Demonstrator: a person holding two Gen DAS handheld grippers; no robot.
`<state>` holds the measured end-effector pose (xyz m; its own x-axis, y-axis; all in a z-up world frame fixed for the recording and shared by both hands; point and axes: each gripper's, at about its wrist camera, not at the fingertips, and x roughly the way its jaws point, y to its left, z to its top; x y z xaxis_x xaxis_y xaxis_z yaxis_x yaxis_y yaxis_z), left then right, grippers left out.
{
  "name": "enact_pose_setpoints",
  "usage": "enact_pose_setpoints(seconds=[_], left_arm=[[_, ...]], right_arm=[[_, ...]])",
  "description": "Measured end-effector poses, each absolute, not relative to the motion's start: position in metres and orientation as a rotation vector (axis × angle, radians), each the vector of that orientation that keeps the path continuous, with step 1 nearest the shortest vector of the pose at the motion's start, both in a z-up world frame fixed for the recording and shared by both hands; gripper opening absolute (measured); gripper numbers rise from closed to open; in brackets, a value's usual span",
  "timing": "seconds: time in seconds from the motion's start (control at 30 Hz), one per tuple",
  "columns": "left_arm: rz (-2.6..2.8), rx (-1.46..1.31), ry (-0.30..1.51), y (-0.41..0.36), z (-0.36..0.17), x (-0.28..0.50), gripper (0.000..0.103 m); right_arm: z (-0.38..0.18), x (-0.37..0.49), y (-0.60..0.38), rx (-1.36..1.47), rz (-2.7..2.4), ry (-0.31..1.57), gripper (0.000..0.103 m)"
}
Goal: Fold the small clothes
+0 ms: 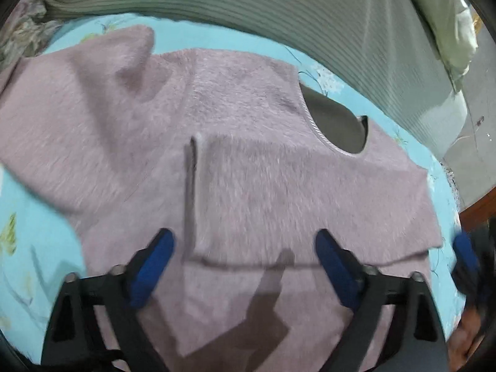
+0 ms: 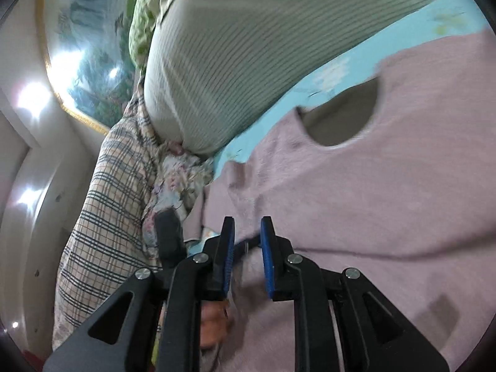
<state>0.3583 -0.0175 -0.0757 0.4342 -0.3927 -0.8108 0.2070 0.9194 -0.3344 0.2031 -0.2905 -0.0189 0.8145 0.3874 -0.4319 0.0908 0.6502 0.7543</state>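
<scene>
A fuzzy lilac sweater [image 1: 248, 170] lies spread on a light blue bed sheet [image 1: 28, 232], its neck hole [image 1: 338, 124] to the right. One part is folded over, with a straight edge [image 1: 189, 192] down the middle. My left gripper [image 1: 245, 248] is open wide just above the sweater's near part, empty. In the right wrist view the sweater [image 2: 372, 186] fills the right side, neck hole [image 2: 341, 114] up. My right gripper [image 2: 246, 241] has its jaws a narrow gap apart over the sweater's edge; whether cloth is pinched is unclear. The right gripper's blue pad [image 1: 465, 254] shows at the left view's right edge.
A striped grey-green pillow [image 1: 279, 15] lies along the far side of the bed. A plaid quilt [image 2: 108, 201] and floral bedding [image 2: 176, 186] are bunched at the left of the right view. A framed picture [image 2: 86, 46] hangs on the wall.
</scene>
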Motion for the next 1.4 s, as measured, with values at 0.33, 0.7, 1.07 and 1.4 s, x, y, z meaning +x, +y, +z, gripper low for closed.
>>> enact_pose_setpoints(seconds=[0.33,0.7,1.07,1.4], left_arm=[[-0.24,-0.093,0.862,-0.017,-0.043,0.356,0.005],[-0.154,-0.136,0.821,0.024,-0.037,0.361,0.004],[-0.149,-0.146,0.831,0.027,-0.043,0.358,0.005],[-0.141,-0.152,0.879,0.026,-0.064,0.365,0.005]], right_arm=[[-0.018,0.132,-0.35,0.793,-0.13,0.606,0.018],[-0.03,0.174,-0.444,0.711,-0.376,0.706,0.037],[-0.041,0.204,-0.456,0.651,-0.39,0.774,0.006],[-0.015,0.198,-0.414,0.494,-0.399,0.749,0.016]])
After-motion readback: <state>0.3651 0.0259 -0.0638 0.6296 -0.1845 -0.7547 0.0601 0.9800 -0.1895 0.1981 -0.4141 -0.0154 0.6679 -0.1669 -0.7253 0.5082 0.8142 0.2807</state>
